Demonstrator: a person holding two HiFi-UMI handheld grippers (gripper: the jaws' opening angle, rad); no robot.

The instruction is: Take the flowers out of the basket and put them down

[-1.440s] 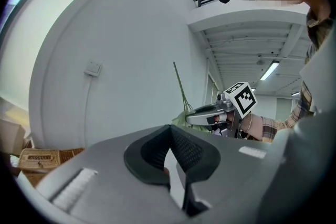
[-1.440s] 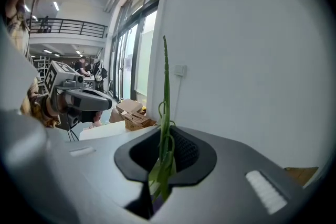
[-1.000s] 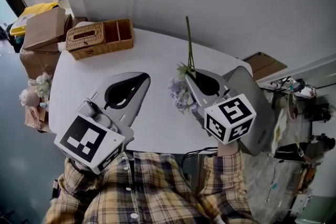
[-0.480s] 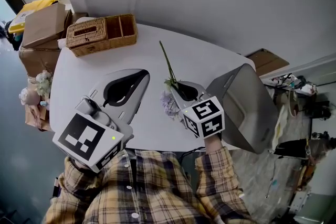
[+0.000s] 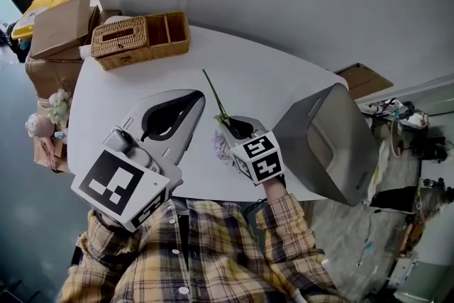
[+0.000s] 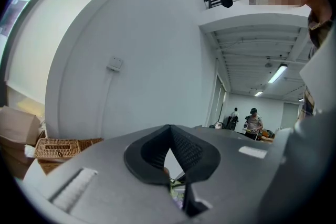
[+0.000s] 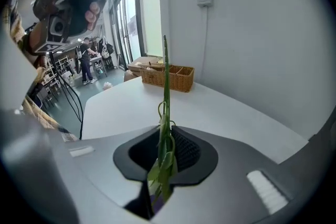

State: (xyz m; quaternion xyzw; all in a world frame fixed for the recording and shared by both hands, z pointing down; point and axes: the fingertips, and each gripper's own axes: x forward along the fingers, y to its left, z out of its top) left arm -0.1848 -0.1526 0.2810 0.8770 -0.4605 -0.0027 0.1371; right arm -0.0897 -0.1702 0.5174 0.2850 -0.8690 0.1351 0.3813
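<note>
My right gripper (image 5: 222,121) is shut on a single flower, low over the white table (image 5: 277,85). Its jaws have just eased open a little, with the stem still pinched between the pads. The green stem (image 5: 214,92) slants up and away toward the basket, and the purple blossom (image 5: 219,146) hangs beside the marker cube. In the right gripper view the stem (image 7: 165,78) rises out of the gripper (image 7: 167,129). The wicker basket (image 5: 142,57) stands at the table's far left corner. My left gripper (image 5: 201,98) hovers shut and empty beside the flower; its closed tips (image 6: 170,127) show in its own view.
A grey chair (image 5: 330,145) stands against the table's right side. Cardboard boxes (image 5: 57,25) and a bundle of pale flowers (image 5: 50,113) sit on the floor at the left. The wall runs close behind the table. People stand far off in the room (image 6: 254,120).
My right gripper has come down toward the table and drifted left with the flower. The stem has tipped from upright to leaning away. The left gripper has stayed put.
</note>
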